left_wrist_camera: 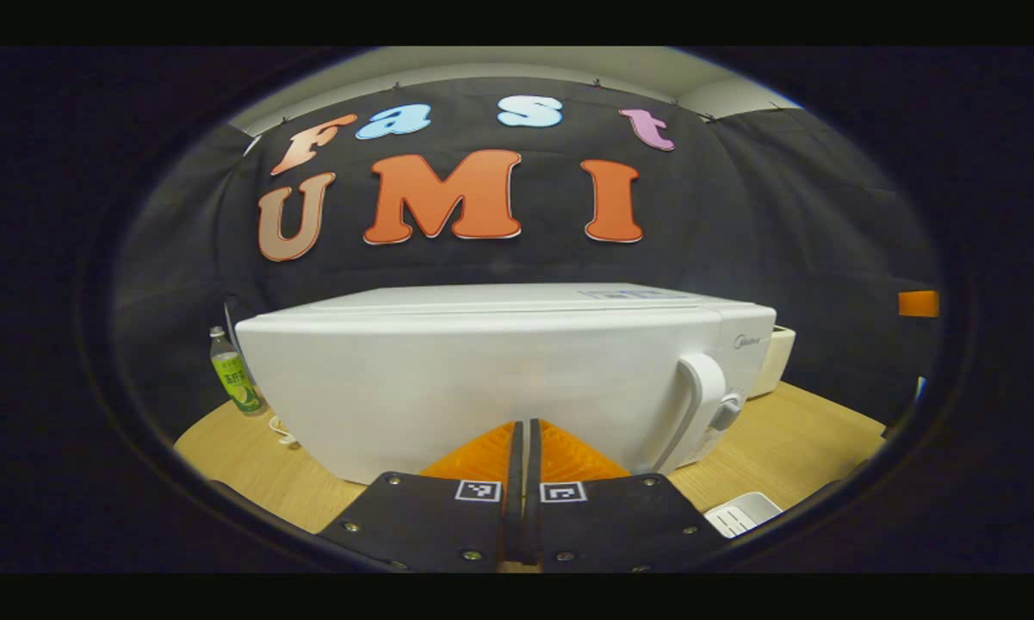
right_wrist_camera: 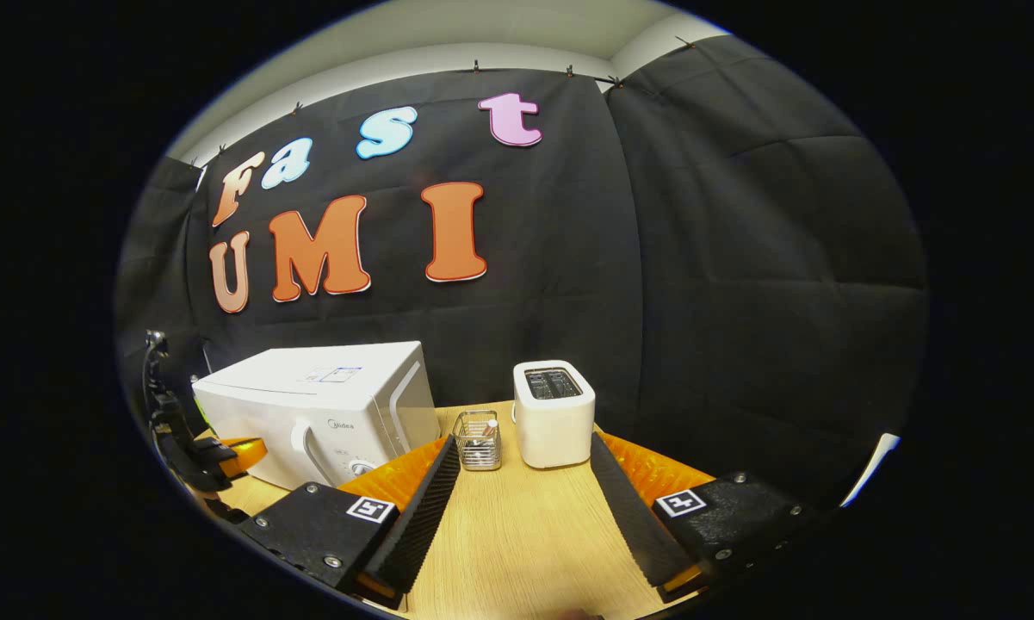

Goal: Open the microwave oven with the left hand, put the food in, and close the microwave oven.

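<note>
Left gripper (left_wrist_camera: 523, 430), closed, faces the shut microwave (left_wrist_camera: 499, 370) door.

The left gripper (left_wrist_camera: 523, 430) is sitting right in front of the microwave (left_wrist_camera: 482, 379), fingers pressed together, door closed. A green bottle (left_wrist_camera: 235, 372) is standing left of the microwave.

The microwave oven (right_wrist_camera: 310, 413) stands on the bench (right_wrist_camera: 517, 525). In the right gripper view, a wire basket (right_wrist_camera: 478, 439) sits at its 3 o'clock, and a toaster (right_wrist_camera: 554, 413) just beyond that. In the left gripper view, a bottle (left_wrist_camera: 234, 372) stands at the oven's 9 o'clock.
</note>
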A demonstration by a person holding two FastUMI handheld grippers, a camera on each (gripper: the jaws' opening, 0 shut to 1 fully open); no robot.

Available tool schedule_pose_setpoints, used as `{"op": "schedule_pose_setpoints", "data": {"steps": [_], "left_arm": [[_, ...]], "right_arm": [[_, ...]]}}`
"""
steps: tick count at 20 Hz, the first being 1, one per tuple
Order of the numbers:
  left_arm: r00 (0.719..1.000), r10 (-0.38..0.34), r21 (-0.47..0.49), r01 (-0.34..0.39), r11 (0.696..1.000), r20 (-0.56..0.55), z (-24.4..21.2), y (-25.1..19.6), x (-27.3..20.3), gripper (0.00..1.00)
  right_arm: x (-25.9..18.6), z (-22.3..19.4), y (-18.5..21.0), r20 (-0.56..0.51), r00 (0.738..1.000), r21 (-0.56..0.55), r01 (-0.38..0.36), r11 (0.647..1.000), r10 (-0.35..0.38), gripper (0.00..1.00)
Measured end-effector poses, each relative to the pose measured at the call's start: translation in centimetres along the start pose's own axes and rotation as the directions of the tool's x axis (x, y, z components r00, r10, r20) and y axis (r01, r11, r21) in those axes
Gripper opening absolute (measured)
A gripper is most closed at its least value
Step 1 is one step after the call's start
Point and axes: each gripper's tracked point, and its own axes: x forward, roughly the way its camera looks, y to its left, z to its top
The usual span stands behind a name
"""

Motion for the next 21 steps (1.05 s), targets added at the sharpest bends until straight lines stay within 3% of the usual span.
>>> {"op": "schedule_pose_setpoints", "data": {"steps": [5,9,11,12,13,15,17,21], "left_arm": [[0.999,-0.006,-0.027,0.007,1.0,0.038,6.6,2.5,-4.7,0.01],[0.993,0.085,-0.008,-0.085,0.996,0.085,11.9,7.7,-8.9,0.03],[0.988,0.128,-0.007,-0.128,0.992,0.09,13.4,10.2,-11.1,0.29],[0.985,0.146,-0.014,-0.145,0.989,0.09,14.1,11.5,-12.0,0.31],[0.982,0.165,-0.017,-0.164,0.986,0.093,14.8,12.8,-13.0,0.51],[0.971,0.207,-0.014,-0.207,0.978,0.12,16.3,15.3,-15.3,0.76],[0.953,0.259,-0.011,-0.26,0.965,0.159,17.8,17.8,-17.8,0.92],[0.924,0.315,-0.048,-0.312,0.949,0.217,20.2,20.4,-21.5,0.94]], "right_arm": [[-1.0,1.5,1.4,0.024,0.999,0.001,-0.027,1.0,0.026,0.95],[-2.1,3.7,2.9,0.059,0.997,-0.002,-0.057,0.998,0.057,0.95],[-2.6,4.9,3.8,0.076,0.994,-0.007,-0.076,0.997,0.077,0.94],[-2.9,5.5,4.3,0.085,0.993,-0.008,-0.084,0.996,0.085,0.94],[-3.3,6.1,4.7,0.095,0.991,-0.008,-0.095,0.995,0.096,0.95],[-4.0,7.1,5.6,0.113,0.987,-0.007,-0.118,0.993,0.118,0.95],[-4.6,7.8,6.6,0.123,0.982,-0.015,-0.141,0.99,0.142,0.94],[-5.5,9.0,7.6,0.143,0.976,-0.033,-0.158,0.987,0.161,0.95]]}}
